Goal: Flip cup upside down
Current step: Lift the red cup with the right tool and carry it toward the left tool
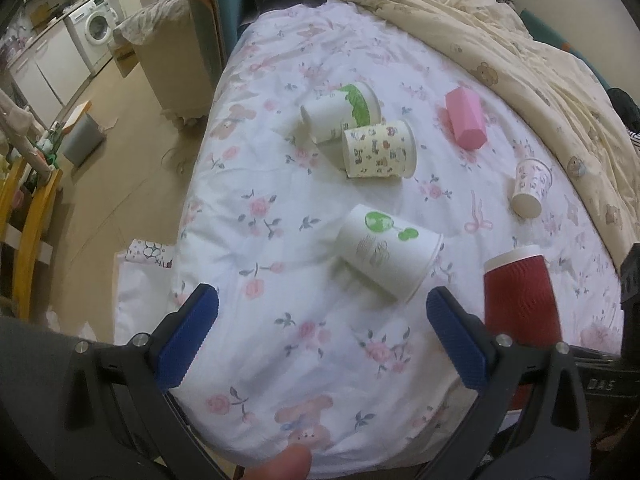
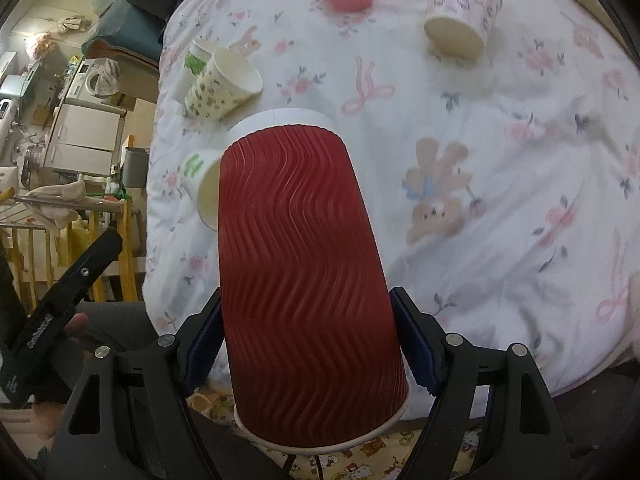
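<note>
My right gripper (image 2: 308,344) is shut on a red ribbed paper cup (image 2: 300,272). Its white base points away from the camera and its rim is toward me, held above the bed's near edge. The same cup shows at the lower right of the left wrist view (image 1: 520,296). My left gripper (image 1: 320,336) is open and empty over the floral sheet. A white cup with green print (image 1: 384,252) lies on its side just beyond its fingers.
Several more cups lie on the bed: a green-leaf cup (image 1: 340,110), a cartoon-print cup (image 1: 380,150), a pink cup (image 1: 466,118) and a small pink-patterned cup (image 1: 530,188). A cream duvet (image 1: 520,52) is bunched at the back right. The bed edge drops to the floor (image 1: 120,184) on the left.
</note>
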### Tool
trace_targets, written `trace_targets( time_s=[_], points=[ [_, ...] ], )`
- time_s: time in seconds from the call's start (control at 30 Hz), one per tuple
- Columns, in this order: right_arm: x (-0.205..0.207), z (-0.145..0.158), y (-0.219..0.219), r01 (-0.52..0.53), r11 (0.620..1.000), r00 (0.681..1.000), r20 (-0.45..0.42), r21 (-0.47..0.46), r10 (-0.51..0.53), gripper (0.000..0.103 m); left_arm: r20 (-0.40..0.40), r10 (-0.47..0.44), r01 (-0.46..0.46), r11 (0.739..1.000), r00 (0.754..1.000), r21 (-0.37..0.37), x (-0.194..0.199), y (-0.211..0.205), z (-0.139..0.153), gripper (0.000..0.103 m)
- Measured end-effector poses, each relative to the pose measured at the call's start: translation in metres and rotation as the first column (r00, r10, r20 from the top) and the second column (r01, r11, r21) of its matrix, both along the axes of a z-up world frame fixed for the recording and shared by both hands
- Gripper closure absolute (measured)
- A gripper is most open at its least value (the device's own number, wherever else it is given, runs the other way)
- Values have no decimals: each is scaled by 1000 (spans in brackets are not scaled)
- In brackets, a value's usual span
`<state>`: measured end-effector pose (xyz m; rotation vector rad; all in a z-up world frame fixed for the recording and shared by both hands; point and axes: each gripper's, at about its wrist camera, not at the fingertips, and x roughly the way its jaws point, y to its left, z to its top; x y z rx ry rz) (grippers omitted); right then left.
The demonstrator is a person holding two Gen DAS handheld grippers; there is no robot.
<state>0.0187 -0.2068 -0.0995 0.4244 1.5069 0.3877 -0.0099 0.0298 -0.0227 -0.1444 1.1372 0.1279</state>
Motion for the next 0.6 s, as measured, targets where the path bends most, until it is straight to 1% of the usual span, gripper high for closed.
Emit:
trace_targets(
  time_s=[0.23, 0.4, 0.5, 0.57, 0.6],
  points=[
    [-4, -27, 4, 1, 1000, 1000, -26, -26, -2, 22, 1, -11, 11, 1000, 1000, -4, -3, -7, -4, 0],
    [-1, -32, 3, 12, 1000, 999, -37, -25, -13, 20, -3, -8, 8, 1000, 1000, -12, -1, -9, -6, 0],
    [-1, -30, 4, 4, 999, 1000, -26, -33, -5, 20, -7, -15, 15, 1000, 1000, -12, 1, -12, -7, 0],
    [-1, -30, 4, -1, 1000, 1000, -26, -30, 0, 15, -5, -21, 21, 1000, 1000, -7, 1, -14, -8, 0],
    [-2, -29, 3, 6, 1000, 1000, -27, -29, -7, 10, -6, -24, 24, 1000, 1000, -5, 1, -15, -8, 0]
  ],
)
